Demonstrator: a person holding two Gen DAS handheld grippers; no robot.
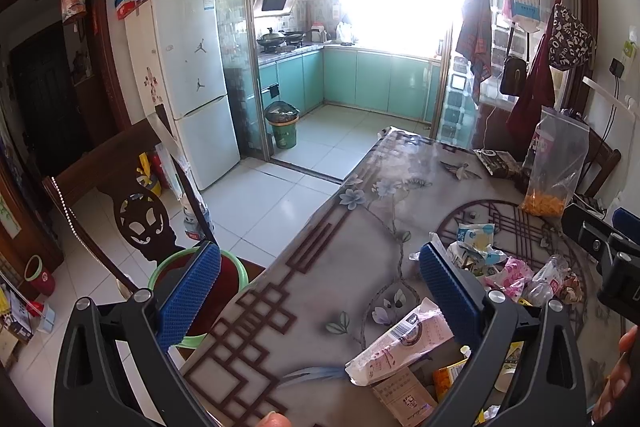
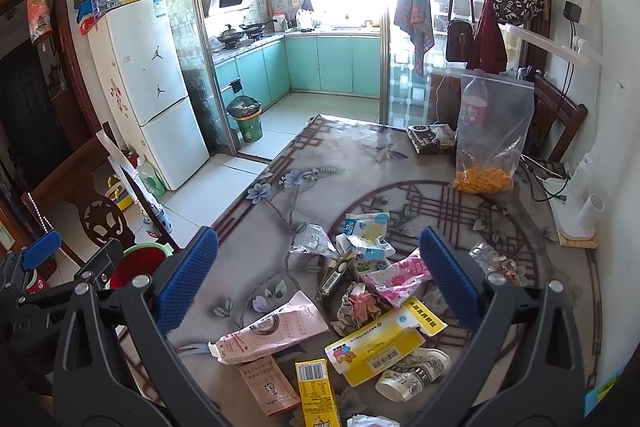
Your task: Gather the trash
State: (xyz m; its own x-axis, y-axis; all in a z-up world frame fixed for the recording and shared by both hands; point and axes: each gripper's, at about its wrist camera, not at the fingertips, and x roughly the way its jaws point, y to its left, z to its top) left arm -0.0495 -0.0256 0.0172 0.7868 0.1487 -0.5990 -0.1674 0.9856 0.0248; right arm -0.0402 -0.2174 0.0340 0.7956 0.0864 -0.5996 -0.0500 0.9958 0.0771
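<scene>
Both tools, left tool [image 1: 320, 291] and right tool [image 2: 316, 283], are held released above the bench [image 2: 280, 195]. Trash [image 2: 372, 307] lies heaped toward its near edge; pink wrapper [image 2: 272, 335] probably grasped first, flat.

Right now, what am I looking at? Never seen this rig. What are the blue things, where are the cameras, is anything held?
No robot here: a person holds a handheld gripper in each hand, with a fisheye camera on each looking forward between its blue fingers. One picture is from the left gripper, the other from the right gripper. Both are open and hold nothing. Below lies a table with a patterned cover and scattered trash: a pink wrapper, a yellow box, a crushed paper cup. A bag of orange snacks stands farther back. A green-rimmed bin sits beside the table.
</scene>
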